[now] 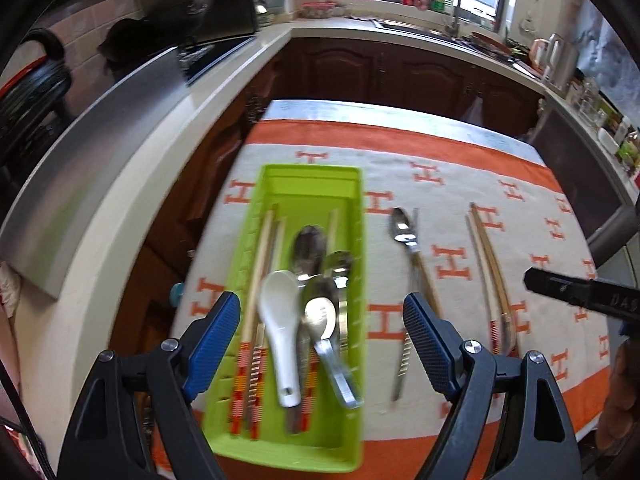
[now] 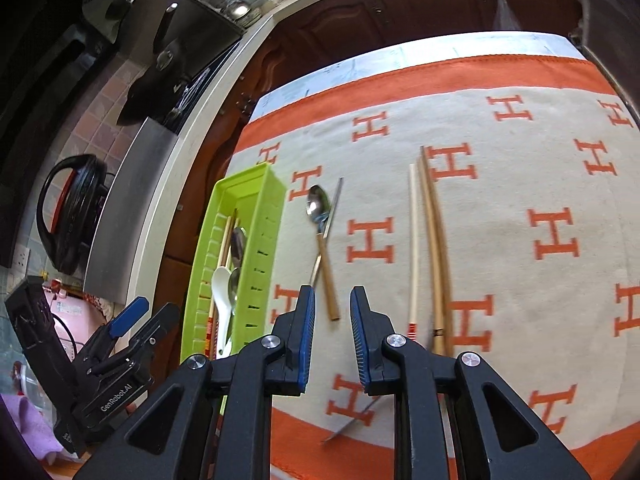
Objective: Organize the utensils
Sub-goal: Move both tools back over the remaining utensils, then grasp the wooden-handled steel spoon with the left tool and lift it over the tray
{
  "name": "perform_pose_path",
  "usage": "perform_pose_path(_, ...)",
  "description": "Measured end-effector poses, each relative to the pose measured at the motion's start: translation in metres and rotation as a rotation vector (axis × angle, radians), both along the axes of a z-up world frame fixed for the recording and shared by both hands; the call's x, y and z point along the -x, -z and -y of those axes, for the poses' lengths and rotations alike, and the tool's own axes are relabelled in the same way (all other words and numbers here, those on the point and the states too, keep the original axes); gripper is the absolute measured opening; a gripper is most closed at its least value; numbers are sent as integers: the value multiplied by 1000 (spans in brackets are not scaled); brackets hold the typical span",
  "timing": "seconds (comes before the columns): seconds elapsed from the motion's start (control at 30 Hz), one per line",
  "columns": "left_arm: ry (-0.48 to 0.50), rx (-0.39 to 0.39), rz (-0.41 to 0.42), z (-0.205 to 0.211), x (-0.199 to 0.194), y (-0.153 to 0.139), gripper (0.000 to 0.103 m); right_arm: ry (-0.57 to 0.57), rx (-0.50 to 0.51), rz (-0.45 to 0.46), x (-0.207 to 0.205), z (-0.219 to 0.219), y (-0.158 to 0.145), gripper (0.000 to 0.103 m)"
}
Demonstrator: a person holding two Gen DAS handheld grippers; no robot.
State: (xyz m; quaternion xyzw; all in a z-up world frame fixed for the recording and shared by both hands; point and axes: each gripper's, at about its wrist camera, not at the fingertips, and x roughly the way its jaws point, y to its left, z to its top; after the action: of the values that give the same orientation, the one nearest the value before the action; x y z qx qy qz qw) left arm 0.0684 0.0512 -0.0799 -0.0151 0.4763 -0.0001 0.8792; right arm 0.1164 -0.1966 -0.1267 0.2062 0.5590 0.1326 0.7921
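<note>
The stuff in the green tray (image 1: 352, 216) is motion-smeared, so the metal spoons (image 1: 320, 280) kinda melt together. Chopsticks (image 2: 434, 256) on the cloth run under the right gripper (image 2: 332, 312), ends hidden.

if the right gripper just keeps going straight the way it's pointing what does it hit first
Probably the wooden-handled spoon lying on the cloth: its handle end sits just ahead of the gap in the right gripper. The jaws are narrow and hold nothing. Depth is unclear, so it might meet bare cloth beside it.
</note>
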Motion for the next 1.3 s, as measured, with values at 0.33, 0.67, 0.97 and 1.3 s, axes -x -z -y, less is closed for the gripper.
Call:
perform_pose_path(0.33,32,181,-160,54,-57,34,59,62,-67,-26,-4,56,26,18)
perform_pose_path(0.67,-7,206,-337,87,-98,90,34,92,-117,-45,-13,85,49,18)
perform_pose_path(0.97,-22,192,-370,93,-107,105,24,94,-140,-58,-19,90,63,18)
perform_pose_path(1.3,-9,116,-318,112,-117,111,21,91,-140,-54,-19,89,65,18)
